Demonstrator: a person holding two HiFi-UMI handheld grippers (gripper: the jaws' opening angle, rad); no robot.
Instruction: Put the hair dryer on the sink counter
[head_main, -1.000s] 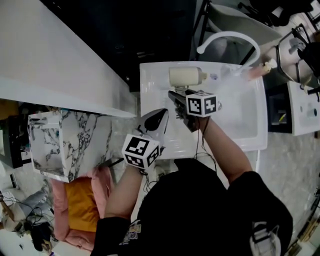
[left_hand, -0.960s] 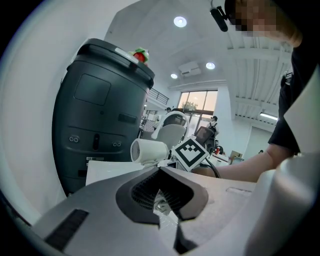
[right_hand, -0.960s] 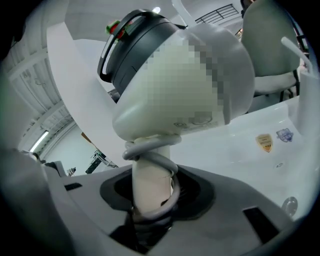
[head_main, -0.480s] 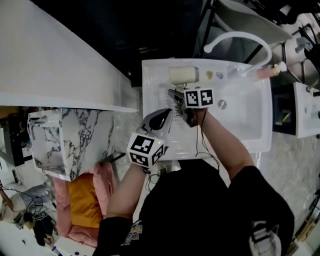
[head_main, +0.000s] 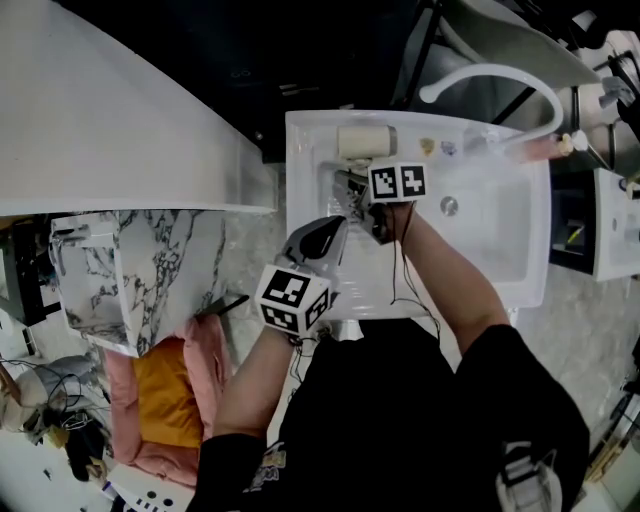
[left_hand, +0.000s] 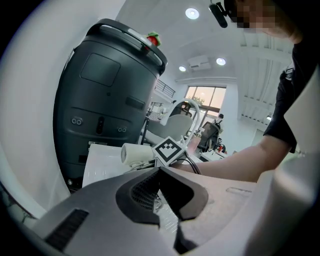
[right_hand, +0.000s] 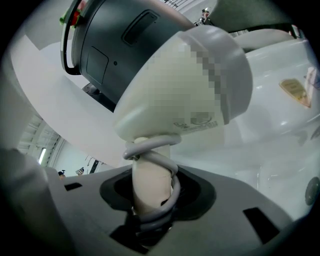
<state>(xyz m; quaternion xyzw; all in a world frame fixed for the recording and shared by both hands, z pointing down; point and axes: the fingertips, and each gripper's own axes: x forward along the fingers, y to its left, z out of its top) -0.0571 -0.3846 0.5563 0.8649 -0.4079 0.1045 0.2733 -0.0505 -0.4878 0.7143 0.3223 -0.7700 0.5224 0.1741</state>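
Observation:
The cream hair dryer (head_main: 365, 141) lies over the back left part of the white sink counter (head_main: 305, 160), its barrel pointing right. My right gripper (head_main: 350, 185) is shut on its handle, and the grey cord is wound round that handle (right_hand: 150, 165). In the right gripper view the dryer's body (right_hand: 180, 85) fills the frame above the jaws (right_hand: 150, 200). I cannot tell whether the dryer touches the counter. My left gripper (head_main: 318, 238) hovers at the sink's near left, jaws (left_hand: 160, 172) shut on nothing.
A curved white faucet (head_main: 490, 85) arches over the basin, whose drain (head_main: 449, 206) lies right of my right arm. A pink bottle (head_main: 535, 148) stands at the back right. A marble-patterned box (head_main: 130, 270) stands left of the sink. A dark grey drum (left_hand: 110, 95) rises behind it.
My right gripper has shifted a little toward the sink's back rim, still holding the dryer's handle. The left gripper has barely moved.

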